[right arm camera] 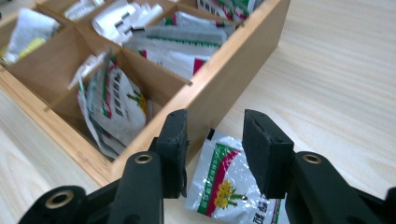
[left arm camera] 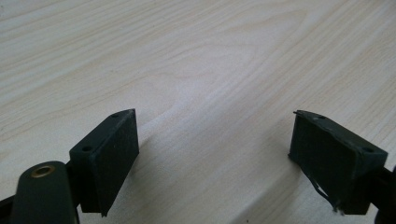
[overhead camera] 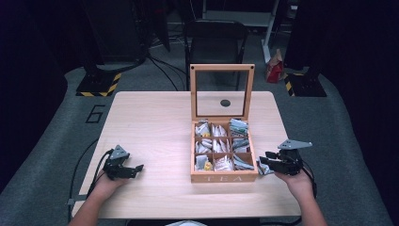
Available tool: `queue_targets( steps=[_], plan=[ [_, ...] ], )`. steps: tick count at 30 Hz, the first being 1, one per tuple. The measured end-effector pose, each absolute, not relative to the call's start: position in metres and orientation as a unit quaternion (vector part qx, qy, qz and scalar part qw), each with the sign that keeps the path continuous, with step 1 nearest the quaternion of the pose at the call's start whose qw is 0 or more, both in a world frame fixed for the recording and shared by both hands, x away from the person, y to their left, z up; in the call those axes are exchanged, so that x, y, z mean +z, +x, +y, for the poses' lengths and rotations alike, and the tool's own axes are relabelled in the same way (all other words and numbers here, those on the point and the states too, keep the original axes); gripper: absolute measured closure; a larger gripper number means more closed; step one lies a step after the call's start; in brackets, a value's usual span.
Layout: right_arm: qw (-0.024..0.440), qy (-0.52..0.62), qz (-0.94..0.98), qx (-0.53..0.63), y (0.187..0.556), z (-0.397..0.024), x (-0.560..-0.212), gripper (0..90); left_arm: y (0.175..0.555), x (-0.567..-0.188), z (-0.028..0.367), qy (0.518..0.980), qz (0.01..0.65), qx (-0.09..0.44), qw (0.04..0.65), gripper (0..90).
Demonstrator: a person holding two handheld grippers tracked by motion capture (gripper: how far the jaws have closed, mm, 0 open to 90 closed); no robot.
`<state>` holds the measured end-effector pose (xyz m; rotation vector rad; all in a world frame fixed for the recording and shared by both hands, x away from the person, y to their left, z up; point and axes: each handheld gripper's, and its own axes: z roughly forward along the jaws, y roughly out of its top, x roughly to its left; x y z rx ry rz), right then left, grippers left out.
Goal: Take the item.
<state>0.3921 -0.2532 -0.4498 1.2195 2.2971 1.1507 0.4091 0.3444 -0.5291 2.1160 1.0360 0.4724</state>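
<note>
We have the right gripper (right arm camera: pixel 215 140) released above a tea sachet (right arm camera: pixel 229 186) lying at the tea box's (overhead camera: pixel 224 178) three o'clock side, the left gripper (left arm camera: pixel 212 154) released and idle, so next we judge a lowering and clenching.

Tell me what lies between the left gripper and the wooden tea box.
Bare tabletop only: in the high view nothing lies between the left gripper and the wooden tea box.

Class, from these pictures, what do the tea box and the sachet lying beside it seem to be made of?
Tea box: light wood, smooth matt, grain visible; its lid likely has a clear glass or plastic pane. Sachet: probably foil or plastic film, glossy, crinkled, printed.
</note>
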Motion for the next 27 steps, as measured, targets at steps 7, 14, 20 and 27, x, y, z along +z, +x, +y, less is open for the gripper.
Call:
queue_targets(
  steps=[7, 14, 20, 27],
  plan=[
    [0.154, 0.415, 0.794, 0.416, 0.388, -0.247, -0.438, 59.1, 0.409, -0.529, 0.344, 0.821, 0.403, 0.183, 0.362, 15.0],
    [0.164, 0.404, 0.796, 0.419, 0.383, -0.240, -0.437, 58.3, 0.409, -0.530, 0.344, 0.817, 0.404, 0.188, 0.366, 15.0],
    [0.169, 0.397, 0.796, 0.425, 0.380, -0.235, -0.436, 57.6, 0.409, -0.530, 0.344, 0.817, 0.404, 0.188, 0.366, 15.0],
    [0.173, 0.378, 0.800, 0.433, 0.377, -0.226, -0.437, 54.5, 0.409, -0.530, 0.344, 0.817, 0.404, 0.188, 0.366, 15.0]
  ],
)
